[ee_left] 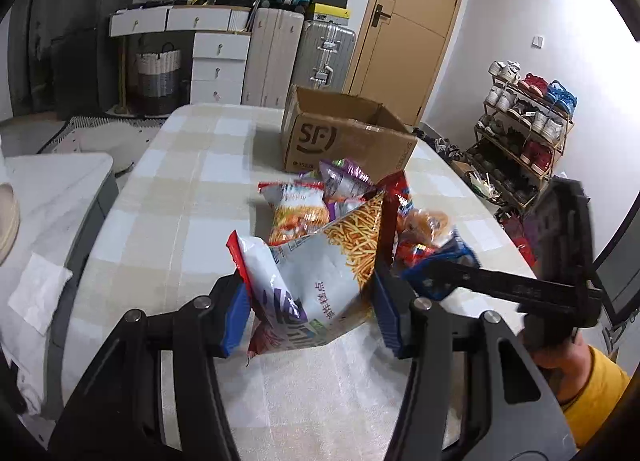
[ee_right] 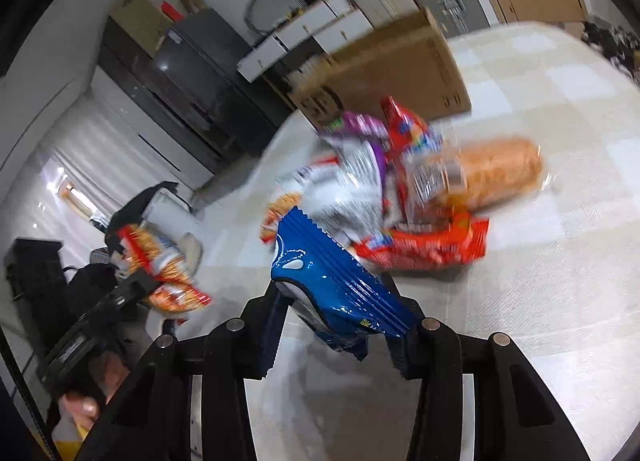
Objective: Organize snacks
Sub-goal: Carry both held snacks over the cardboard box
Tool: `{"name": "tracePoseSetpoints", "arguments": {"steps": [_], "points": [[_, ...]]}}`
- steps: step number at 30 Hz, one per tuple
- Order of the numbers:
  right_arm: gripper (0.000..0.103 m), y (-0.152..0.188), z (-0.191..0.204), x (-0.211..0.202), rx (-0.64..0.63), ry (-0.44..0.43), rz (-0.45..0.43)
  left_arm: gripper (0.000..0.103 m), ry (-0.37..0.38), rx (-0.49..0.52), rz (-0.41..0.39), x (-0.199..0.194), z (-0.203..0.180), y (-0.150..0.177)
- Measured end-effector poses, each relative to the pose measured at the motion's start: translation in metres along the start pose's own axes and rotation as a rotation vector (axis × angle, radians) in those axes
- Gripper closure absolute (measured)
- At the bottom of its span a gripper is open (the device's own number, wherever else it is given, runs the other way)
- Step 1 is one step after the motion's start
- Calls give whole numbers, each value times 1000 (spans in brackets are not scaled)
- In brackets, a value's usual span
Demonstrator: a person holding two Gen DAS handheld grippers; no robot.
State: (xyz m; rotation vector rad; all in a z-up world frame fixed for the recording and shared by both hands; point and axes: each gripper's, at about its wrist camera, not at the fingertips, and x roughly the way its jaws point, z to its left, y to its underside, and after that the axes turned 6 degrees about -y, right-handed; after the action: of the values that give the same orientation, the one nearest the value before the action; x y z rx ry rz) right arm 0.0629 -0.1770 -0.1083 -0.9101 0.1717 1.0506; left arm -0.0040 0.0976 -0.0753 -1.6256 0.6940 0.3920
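My left gripper (ee_left: 312, 307) is shut on a white and purple snack bag (ee_left: 320, 273) printed with fries, held tilted above the table. My right gripper (ee_right: 336, 327) is shut on a blue snack packet (ee_right: 332, 281), lifted clear of the cloth. Behind both lies a pile of snack bags (ee_left: 316, 197), which the right wrist view shows blurred (ee_right: 380, 165), with a red packet (ee_right: 424, 249) and a clear bag of orange rolls (ee_right: 500, 173). An open cardboard box (ee_left: 344, 137) stands beyond the pile. The right gripper (ee_left: 436, 277) also shows in the left wrist view, with the blue packet (ee_left: 460, 257).
A checked cloth covers the table (ee_left: 192, 181). A grey side cabinet (ee_left: 80, 197) stands by its left edge. Behind are white drawers (ee_left: 218, 57), suitcases (ee_left: 328, 49) and a door (ee_left: 412, 21). A shoe rack (ee_left: 524, 133) is at the right. A person's yellow sleeve (ee_left: 596, 389) shows.
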Motion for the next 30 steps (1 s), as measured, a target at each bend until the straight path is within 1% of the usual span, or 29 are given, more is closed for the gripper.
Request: {"name": "tracePoseSetpoints", "arguments": {"steps": [3, 6, 9, 12, 14, 15, 18, 20, 22, 24, 27, 30], "points": [[58, -23, 14, -23, -32, -26, -54, 53, 6, 11, -23, -4, -7, -24], [58, -56, 25, -42, -75, -39, -92, 53, 20, 25, -57, -4, -17, -55], [58, -92, 32, -51, -103, -51, -114, 53, 27, 45, -98, -3, -28, -91], [58, -129, 36, -51, -129, -54, -127, 52, 44, 65, -115, 6, -41, -126], [58, -154, 37, -46, -132, -45, -125, 52, 38, 62, -103, 18, -49, -150], [58, -167, 37, -40, -133, -45, -111, 52, 46, 64, -93, 25, -53, -161], [58, -193, 34, -30, -142, -25, -96, 52, 44, 71, -58, 50, -66, -190], [58, -210, 26, -12, -133, -11, -69, 52, 43, 72, -41, 69, -73, -207], [58, -226, 17, 4, -117, -7, -48, 52, 44, 79, -6, 92, -80, -223], [58, -242, 6, 22, -105, 9, -38, 52, 31, 78, 21, 117, -86, -237], [58, -252, -10, 48, -84, 36, -3, 52, 11, 84, 55, 154, -91, -252], [58, -261, -25, 72, -78, 81, 36, 52, -7, 94, 86, 190, -98, -263]]}}
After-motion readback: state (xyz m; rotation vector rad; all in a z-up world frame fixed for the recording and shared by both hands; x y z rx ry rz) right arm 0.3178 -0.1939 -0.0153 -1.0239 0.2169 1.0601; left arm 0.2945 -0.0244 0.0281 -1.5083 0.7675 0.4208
